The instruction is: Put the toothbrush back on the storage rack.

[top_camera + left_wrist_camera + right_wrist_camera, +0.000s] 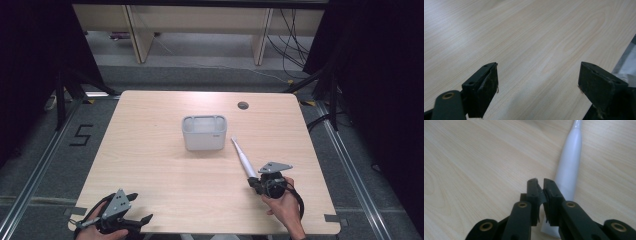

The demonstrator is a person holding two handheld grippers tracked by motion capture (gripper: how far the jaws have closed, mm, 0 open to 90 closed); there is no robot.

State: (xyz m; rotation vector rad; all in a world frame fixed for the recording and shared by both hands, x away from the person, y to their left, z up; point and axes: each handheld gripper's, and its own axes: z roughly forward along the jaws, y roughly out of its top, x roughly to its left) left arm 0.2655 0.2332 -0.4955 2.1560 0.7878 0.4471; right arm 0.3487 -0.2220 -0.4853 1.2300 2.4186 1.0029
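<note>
**Right claw at the foot of the toothbrush**

High view: the white toothbrush [241, 156] lies on the table [150, 165], at five o'clock from the grey bin [204, 132]. The right claw [253, 184] sits at its near end; the left claw [140, 212] rests at the near-left edge.

Left gripper view: the left claw [537, 82] stands wide apart over bare wood.

Right gripper view: the right claw [541, 187] is pressed together, with the toothbrush [570, 167] running toward one o'clock behind it.

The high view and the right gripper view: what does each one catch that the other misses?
The high view alone takes in the grey bin, the left gripper and the table's round hole. The right gripper view alone shows up close that the right gripper has its jaws closed with nothing between them. Both show the white toothbrush-like handle lying on the wooden table.
</note>
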